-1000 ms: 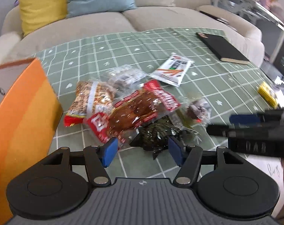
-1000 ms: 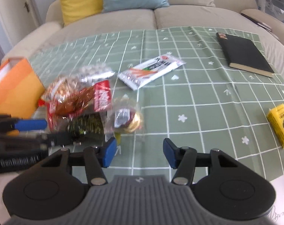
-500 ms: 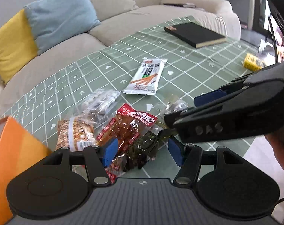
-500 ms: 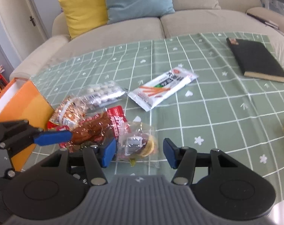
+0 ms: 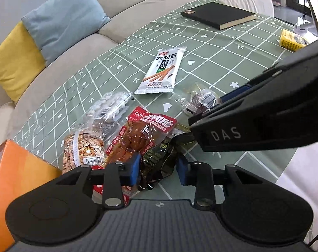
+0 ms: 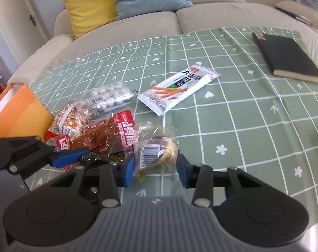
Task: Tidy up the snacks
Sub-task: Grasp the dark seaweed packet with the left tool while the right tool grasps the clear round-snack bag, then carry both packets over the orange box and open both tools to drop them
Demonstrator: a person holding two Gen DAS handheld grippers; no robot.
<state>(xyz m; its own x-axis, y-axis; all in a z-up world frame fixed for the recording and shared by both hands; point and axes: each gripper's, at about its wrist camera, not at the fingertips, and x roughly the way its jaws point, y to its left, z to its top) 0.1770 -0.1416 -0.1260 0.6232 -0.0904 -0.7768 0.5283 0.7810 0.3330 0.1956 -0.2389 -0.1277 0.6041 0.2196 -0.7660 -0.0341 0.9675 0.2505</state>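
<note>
Straddling dark packet (image 5: 159,163), left tool (image 5: 158,169) gapes.

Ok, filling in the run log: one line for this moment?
left gripper: open, around dark packet | right gripper: open, around clear packet | orange box: left of pile
</note>
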